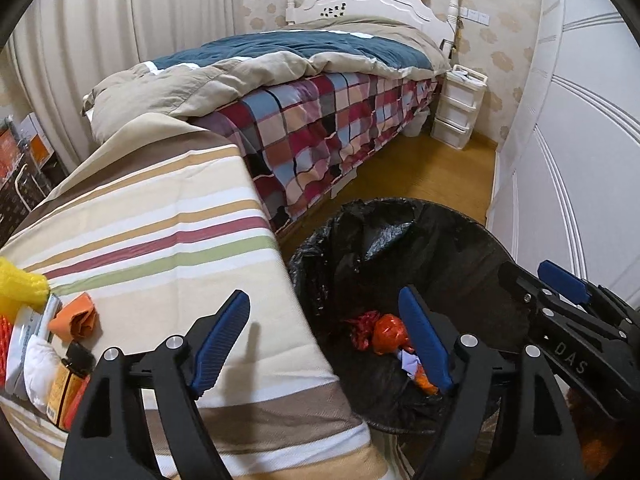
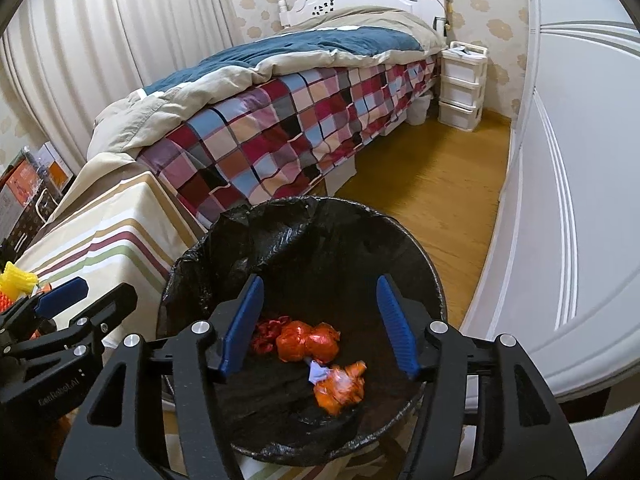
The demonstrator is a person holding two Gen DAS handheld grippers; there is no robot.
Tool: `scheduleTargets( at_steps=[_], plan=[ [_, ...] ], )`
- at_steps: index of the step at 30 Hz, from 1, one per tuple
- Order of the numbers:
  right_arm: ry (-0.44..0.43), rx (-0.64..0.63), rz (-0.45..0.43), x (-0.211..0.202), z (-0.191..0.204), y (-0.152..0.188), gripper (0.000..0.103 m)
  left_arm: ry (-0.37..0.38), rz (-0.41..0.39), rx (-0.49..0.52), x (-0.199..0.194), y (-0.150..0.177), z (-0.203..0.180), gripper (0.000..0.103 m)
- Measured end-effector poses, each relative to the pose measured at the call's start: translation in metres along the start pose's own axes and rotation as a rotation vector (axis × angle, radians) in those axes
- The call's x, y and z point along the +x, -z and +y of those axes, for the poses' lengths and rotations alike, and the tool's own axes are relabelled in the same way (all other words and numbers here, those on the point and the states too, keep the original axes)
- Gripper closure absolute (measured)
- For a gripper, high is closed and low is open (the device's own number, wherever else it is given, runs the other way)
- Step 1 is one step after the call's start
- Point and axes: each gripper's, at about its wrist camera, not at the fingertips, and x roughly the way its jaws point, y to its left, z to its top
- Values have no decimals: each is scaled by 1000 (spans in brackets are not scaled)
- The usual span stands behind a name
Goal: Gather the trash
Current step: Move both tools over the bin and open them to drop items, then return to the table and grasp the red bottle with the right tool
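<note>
Left view: I am holding my left gripper (image 1: 324,344) wide and empty across the table (image 1: 168,240) edge and the bin (image 1: 320,240); scraps (image 1: 76,320) are waiting far left.
Right view: my right gripper (image 2: 320,324) is hanging half-spread, empty, above wrappers (image 2: 308,340) lying in the bin (image 2: 208,248).
Advice: I am keeping both jaws clear of the liner.

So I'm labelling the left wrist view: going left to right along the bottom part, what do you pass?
Yellow mesh netting → crumpled orange paper piece → striped tablecloth on the table → black bag-lined trash bin holding red-orange crumpled wrappers → right gripper.
</note>
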Motion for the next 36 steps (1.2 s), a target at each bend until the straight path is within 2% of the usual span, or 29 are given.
scheduleTargets(
  at_steps=[8,16,25,36],
  plan=[
    [-12,15,-6,-19,9,9,39,-22,-25,-22,-24,8,19,25],
    [-67,-7,0,-39,41,25,38,-67,-45,-63,-53,28,50,25],
    [-150,-71,19,-56,95,48,38,-146,-59,-136,-88,66,103,25],
    [-252,-198,76,-55,181,70,38,-261,-48,-258,-117,107,181,24]
  ],
)
